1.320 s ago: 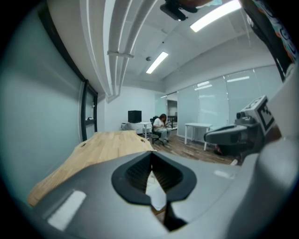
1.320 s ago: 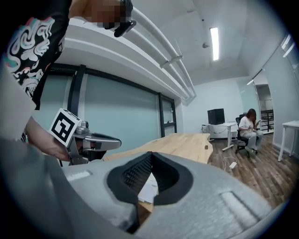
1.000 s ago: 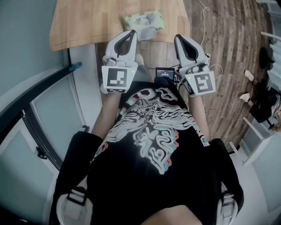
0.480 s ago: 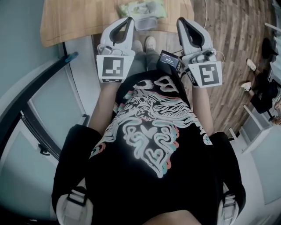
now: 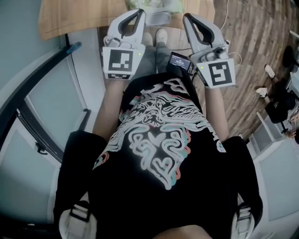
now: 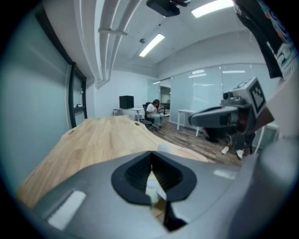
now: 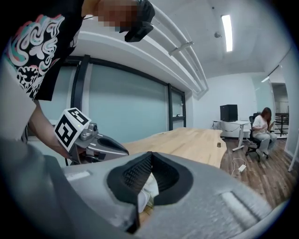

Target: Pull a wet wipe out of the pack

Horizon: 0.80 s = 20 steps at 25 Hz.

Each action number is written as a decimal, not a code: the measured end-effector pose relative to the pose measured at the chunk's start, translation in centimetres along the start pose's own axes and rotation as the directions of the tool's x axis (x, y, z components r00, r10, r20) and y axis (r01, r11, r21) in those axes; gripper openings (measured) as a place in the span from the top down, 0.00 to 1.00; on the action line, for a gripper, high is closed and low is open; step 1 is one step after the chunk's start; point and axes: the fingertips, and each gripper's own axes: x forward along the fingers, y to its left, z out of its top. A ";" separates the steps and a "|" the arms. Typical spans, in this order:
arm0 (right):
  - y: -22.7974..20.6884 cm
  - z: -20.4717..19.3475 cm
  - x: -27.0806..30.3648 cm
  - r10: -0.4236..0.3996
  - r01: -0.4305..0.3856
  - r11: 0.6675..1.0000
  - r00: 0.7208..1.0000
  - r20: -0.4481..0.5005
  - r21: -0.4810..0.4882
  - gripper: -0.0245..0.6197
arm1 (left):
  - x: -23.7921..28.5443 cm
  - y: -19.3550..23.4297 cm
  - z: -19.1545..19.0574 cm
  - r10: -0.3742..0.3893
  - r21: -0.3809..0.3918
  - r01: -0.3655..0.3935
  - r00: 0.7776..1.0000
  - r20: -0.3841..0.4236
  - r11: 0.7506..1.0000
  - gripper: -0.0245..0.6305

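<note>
Both grippers are clenched on nothing. The left gripper [image 5: 139,13] has its jaws pressed together at the tips, as its own view [image 6: 150,154] shows, and the right gripper [image 5: 187,17] is closed the same way in its own view [image 7: 150,154]. In each gripper view a pale whitish shape shows through the dark opening behind the tips, too blurred to say what it is. The two grippers are held side by side in front of the person's chest and point away from the body toward the near edge of a wooden table [image 5: 74,16]. The pack of wet wipes [image 5: 170,4] lies on that table at its near edge, between the two sets of tips and just beyond them, cut off by the top of the head view and touched by neither gripper. A small device with a screen [image 5: 180,62] sits on the person's chest between the marker cubes. To the right runs a plank floor [image 5: 247,56], and at the far end of the room a person sits at a desk [image 7: 261,125].
</note>
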 end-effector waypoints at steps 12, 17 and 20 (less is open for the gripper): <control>1.3 -5.2 4.3 0.077 -0.089 0.994 0.982 -0.171 -0.066 0.96 | 3.9 -0.5 -3.6 -0.059 -0.015 0.058 0.991 -0.116 0.998 0.96; 1.3 -6.1 5.6 0.102 -0.121 0.989 0.975 -0.195 -0.088 0.96 | 5.7 -0.4 -4.8 -0.104 -0.016 0.103 0.973 -0.206 0.995 0.91; 0.9 -6.5 5.7 0.123 -0.142 0.986 0.972 -0.201 -0.083 0.96 | 6.7 -0.6 -5.1 -0.140 -0.050 0.132 0.962 -0.233 0.990 0.90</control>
